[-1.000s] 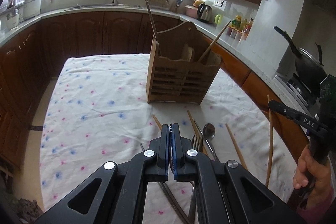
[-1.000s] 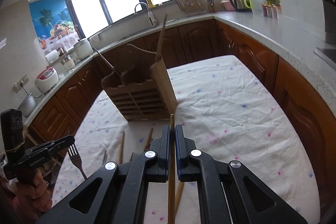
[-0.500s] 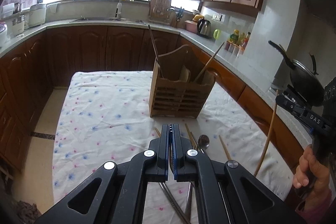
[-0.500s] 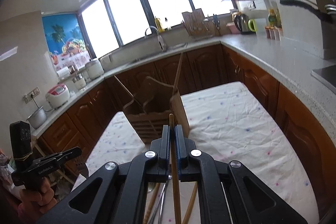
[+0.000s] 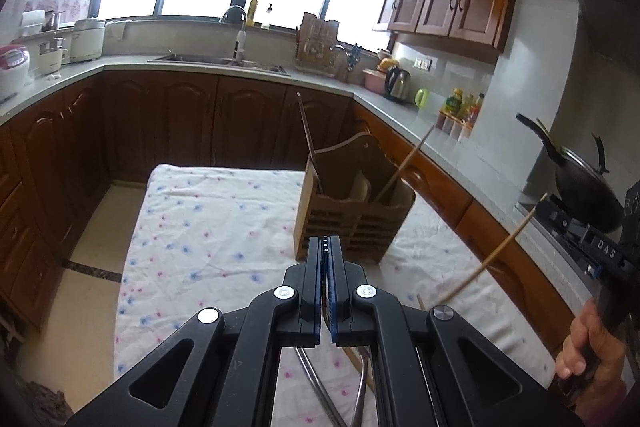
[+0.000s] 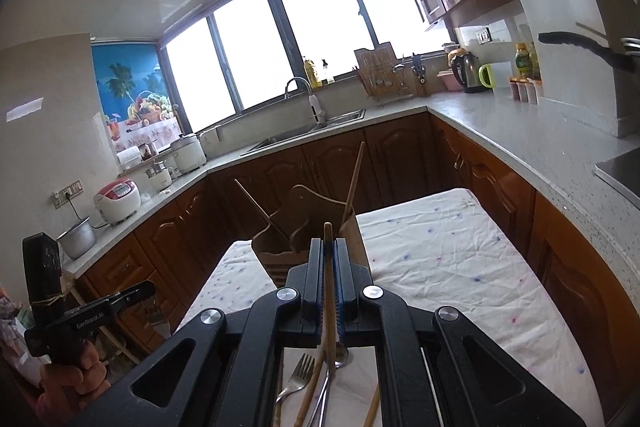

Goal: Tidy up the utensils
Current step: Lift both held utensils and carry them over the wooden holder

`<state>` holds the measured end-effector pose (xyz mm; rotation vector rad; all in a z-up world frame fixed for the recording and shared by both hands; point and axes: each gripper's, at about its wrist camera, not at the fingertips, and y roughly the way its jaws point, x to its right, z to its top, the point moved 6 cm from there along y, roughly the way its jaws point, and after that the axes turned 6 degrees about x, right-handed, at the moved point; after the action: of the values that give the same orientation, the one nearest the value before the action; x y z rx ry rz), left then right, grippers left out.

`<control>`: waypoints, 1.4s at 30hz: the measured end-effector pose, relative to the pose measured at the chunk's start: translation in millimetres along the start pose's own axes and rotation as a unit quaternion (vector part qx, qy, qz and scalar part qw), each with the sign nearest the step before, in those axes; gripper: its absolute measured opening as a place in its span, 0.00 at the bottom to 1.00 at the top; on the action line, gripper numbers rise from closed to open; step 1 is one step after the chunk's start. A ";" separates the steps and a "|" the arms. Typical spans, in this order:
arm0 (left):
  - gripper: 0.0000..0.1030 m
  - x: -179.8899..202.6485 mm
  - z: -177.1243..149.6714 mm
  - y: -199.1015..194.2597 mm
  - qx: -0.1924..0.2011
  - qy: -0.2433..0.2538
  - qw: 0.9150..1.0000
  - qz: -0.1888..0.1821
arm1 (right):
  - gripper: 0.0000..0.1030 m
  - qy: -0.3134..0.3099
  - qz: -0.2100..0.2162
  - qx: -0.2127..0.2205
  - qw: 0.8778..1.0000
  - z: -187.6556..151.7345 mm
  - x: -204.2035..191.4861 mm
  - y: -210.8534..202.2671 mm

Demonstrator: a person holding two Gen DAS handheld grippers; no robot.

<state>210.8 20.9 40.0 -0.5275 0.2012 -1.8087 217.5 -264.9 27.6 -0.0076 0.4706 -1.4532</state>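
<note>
My right gripper (image 6: 329,247) is shut on a pale wooden chopstick (image 6: 329,291), whose tip pokes out just past the pads. In the left wrist view the same chopstick (image 5: 492,259) slants down from that gripper (image 5: 554,211) toward the table. My left gripper (image 5: 325,247) is shut, with nothing visible between its blue pads; the right wrist view shows it (image 6: 146,289) off the table's left side. The slatted wooden utensil holder (image 5: 352,223) stands on the white flowered tablecloth (image 5: 200,227), ahead of both grippers, holding a dark chopstick (image 5: 308,135) and a light one (image 5: 408,159).
A fork (image 6: 298,375), metal handles (image 5: 316,383) and loose chopsticks (image 6: 310,387) lie on the cloth under the grippers. Dark wooden cabinets and a grey counter (image 6: 520,139) ring the table. A black wok (image 5: 584,187) sits on the stove at right. A hand (image 5: 592,347) grips the right tool.
Both grippers have risen and tipped upward, so more of the kitchen shows and the holder sits lower in view. The chopstick came up with the right gripper and now leans instead of standing upright.
</note>
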 end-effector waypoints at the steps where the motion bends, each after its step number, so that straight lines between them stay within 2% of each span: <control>1: 0.01 -0.6 2.7 0.2 0.004 -0.001 1.000 0.002 | 0.04 -0.001 0.001 0.001 1.000 1.7 -1.3 1.4; 15: 0.01 -6.8 32.1 12.9 0.056 -0.004 0.998 0.019 | 0.04 -0.011 0.015 0.035 0.999 33.1 -12.7 6.6; 21: 0.01 -13.0 50.1 30.0 0.087 -0.005 0.996 0.034 | 0.04 -0.018 0.022 0.063 0.998 61.7 -19.1 13.9; 32: 0.01 -10.7 71.8 84.0 0.148 -0.002 0.987 0.059 | 0.04 -0.027 0.026 0.118 0.992 112.3 -24.7 39.2; 37: 0.01 -5.2 66.4 119.3 0.158 0.008 0.984 0.077 | 0.04 -0.023 0.022 0.122 0.992 117.6 -19.8 60.5; 42: 0.01 6.0 51.6 158.1 0.148 0.027 0.984 0.091 | 0.04 -0.005 0.018 0.117 0.993 113.4 -7.0 88.0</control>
<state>369.6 -26.0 24.3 -0.2415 0.0136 -1.6388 336.2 -277.7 107.7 0.1802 0.2877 -1.4656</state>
